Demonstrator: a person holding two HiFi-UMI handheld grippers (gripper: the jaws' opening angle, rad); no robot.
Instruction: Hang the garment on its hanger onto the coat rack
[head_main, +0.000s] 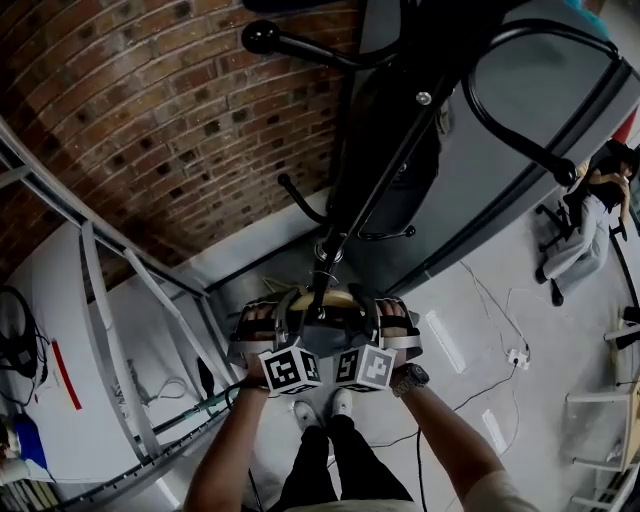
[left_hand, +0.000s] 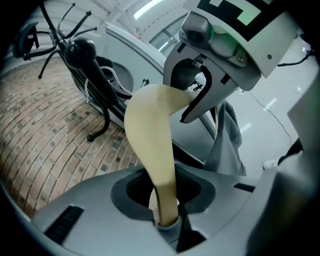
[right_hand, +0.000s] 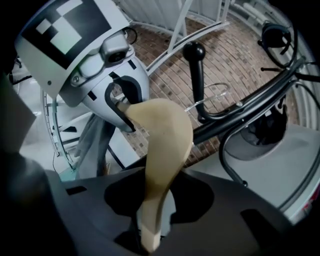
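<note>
A beige wooden hanger (head_main: 338, 296) is held between both grippers, close under the black coat rack (head_main: 385, 180). My left gripper (head_main: 262, 338) is shut on one arm of the hanger (left_hand: 152, 150), and the grey garment (left_hand: 226, 137) hangs below it. My right gripper (head_main: 396, 336) is shut on the other arm of the hanger (right_hand: 162, 150). In the right gripper view a knobbed rack peg (right_hand: 194, 52) and the rack's pole (right_hand: 250, 107) stand just beyond the hanger. The hanger's hook is hidden behind the opposite gripper in both gripper views.
A brick wall (head_main: 150, 110) stands behind the rack. White metal rails (head_main: 110, 330) slant at the left. A large grey curved panel (head_main: 540, 110) is at the right, with a seated person (head_main: 590, 215) beyond it. Cables (head_main: 490, 330) lie on the floor.
</note>
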